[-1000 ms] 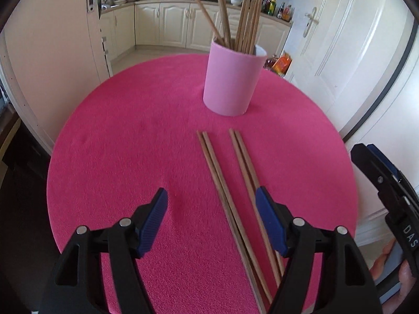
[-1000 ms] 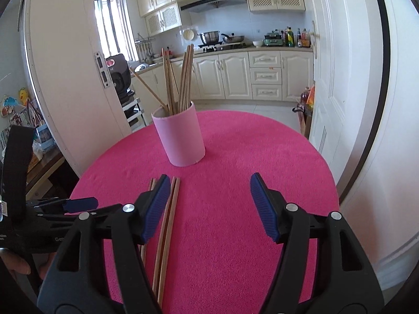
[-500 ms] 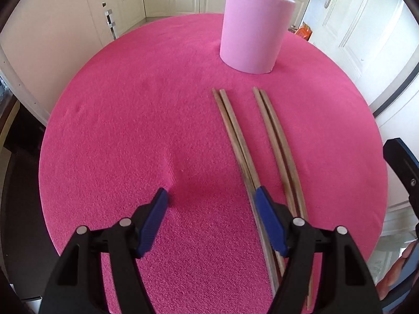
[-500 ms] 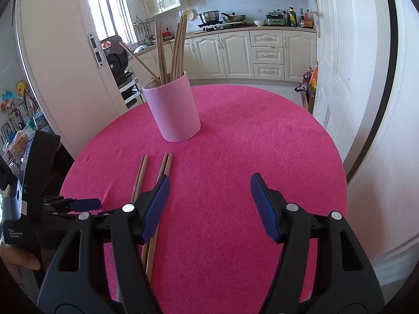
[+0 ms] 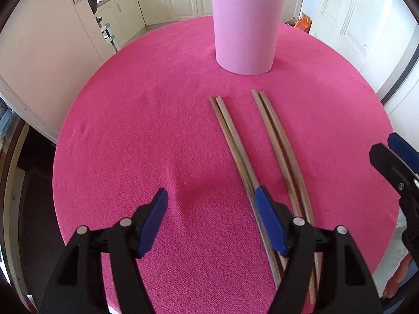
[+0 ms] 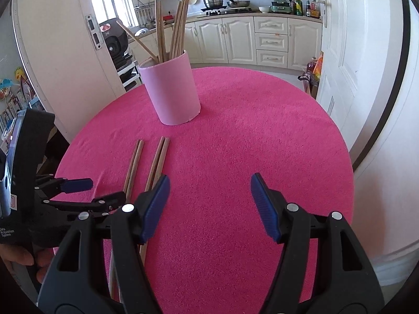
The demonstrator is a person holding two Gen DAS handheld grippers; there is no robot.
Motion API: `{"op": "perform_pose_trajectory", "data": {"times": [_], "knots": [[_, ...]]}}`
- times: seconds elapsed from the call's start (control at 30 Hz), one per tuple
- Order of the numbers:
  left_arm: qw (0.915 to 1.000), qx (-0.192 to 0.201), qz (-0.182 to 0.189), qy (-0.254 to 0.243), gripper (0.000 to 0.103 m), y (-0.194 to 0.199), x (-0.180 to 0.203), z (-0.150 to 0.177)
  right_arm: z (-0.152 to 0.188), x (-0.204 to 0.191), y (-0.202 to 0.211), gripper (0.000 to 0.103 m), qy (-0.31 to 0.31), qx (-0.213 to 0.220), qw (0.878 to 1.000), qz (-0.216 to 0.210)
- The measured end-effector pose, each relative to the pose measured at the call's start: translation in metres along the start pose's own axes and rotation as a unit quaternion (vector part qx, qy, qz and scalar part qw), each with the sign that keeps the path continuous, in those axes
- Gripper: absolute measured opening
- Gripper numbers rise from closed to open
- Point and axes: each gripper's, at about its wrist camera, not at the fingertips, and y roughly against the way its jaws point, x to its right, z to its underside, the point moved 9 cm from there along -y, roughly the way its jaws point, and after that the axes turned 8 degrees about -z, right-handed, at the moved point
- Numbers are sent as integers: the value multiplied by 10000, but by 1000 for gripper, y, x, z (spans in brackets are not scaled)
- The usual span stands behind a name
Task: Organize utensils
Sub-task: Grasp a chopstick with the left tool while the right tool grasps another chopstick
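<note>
Both tools released, empty. Left tool (image 5: pixel 210 204) near left chopstick pair (image 5: pixel 230 136), counter centre: straddle both sticks, clench mid-length, then pink cup (image 5: pixel 246 26).

Two wooden chopstick pairs (image 5: pixel 262 151) flat; pink holder (image 5: pixel 246 26) upright

left gripper (image 5: pixel 210 206) pointed steeply down, jaws stood apart, nothing between blue pads (image 5: pixel 154 221). right gripper (image 6: pixel 209 196) tilted down less steeply, jaws likewise apart and empty. right gripper's tip showed at right edge of left wrist view; left gripper sat low at left of right wrist view, hand (image 6: pixel 25 260) wrapped round its body, fingers partly visible.
</note>
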Motion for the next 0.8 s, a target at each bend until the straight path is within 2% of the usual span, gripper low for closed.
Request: {"op": "perform_pose_trajectory", "data": {"times": [0.27,0.5,0.53,0.6,0.63,0.67,0.77,0.8], "knots": [[10000,-72,52,34,68,-1,-10,0,3,-4,-7,64,56,-221,9997,-21],[9997,-177,28,-169,67,-10,7,-7,5,-12,-16,64,79,-460,9989,-15],[9997,-179,83,-153,62,-10,8,-7,6,-13,-18,64,87,-545,9985,-21],[9996,-172,219,-106,46,-8,8,-7,8,-15,-22,64,92,-717,9973,-100],[9996,-158,244,-70,31,-8,6,-7,10,-17,-25,64,101,-845,9963,-146],[9995,-159,289,-9,21,-7,3,-7,12,-19,-28,63,107,-953,9952,-190],[9983,-169,517,222,11,-8,-5,-7,15,-31,-36,60,106,-1191,9919,-421],[9976,-166,605,300,10,-8,-7,-7,15,-34,-39,50,121,-1276,9907,-461]]}}
